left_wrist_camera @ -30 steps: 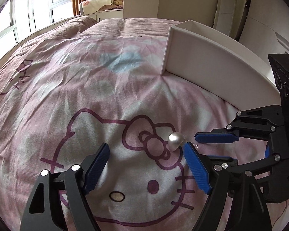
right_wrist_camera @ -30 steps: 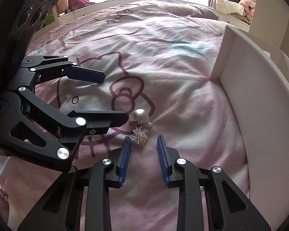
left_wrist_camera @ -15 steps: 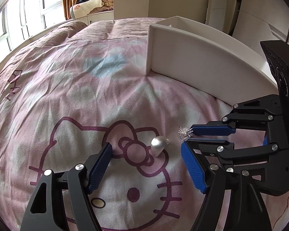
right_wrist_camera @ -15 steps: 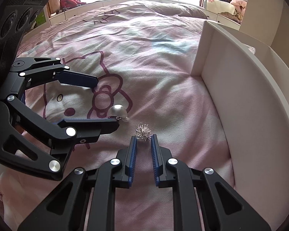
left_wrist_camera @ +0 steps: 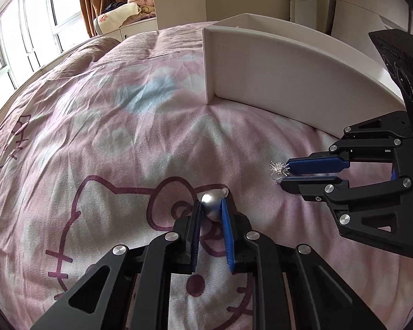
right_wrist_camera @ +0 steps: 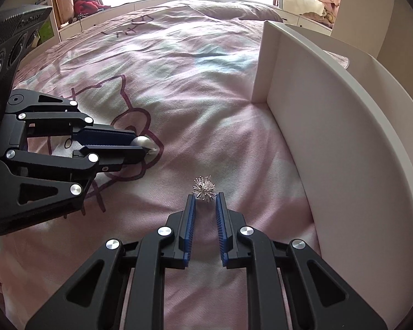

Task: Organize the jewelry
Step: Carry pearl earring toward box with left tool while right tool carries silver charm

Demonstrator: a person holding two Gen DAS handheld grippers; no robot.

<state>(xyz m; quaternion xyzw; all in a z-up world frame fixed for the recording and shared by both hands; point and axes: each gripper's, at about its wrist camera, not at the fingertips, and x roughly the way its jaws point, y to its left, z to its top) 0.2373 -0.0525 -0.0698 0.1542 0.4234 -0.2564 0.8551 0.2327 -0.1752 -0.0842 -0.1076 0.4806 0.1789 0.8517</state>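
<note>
The left tongs [left_wrist_camera: 210,206], just closed, clench the smooth, likely slippery pearl earring [left_wrist_camera: 212,203], while the right tongs [right_wrist_camera: 205,195] pinch the spiky earring [right_wrist_camera: 204,187] (fragile-looking) by its base.

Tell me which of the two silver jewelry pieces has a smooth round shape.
The pearl-like earring, gripped by the left gripper. The other, held by the right gripper, is a spiky starburst earring.

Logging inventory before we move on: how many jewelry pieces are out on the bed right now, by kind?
Smooth silver pearl-like earring: 1, pinched in the left gripper
Spiky silver starburst earring: 1, pinched in the right gripper
Total: 2
</note>
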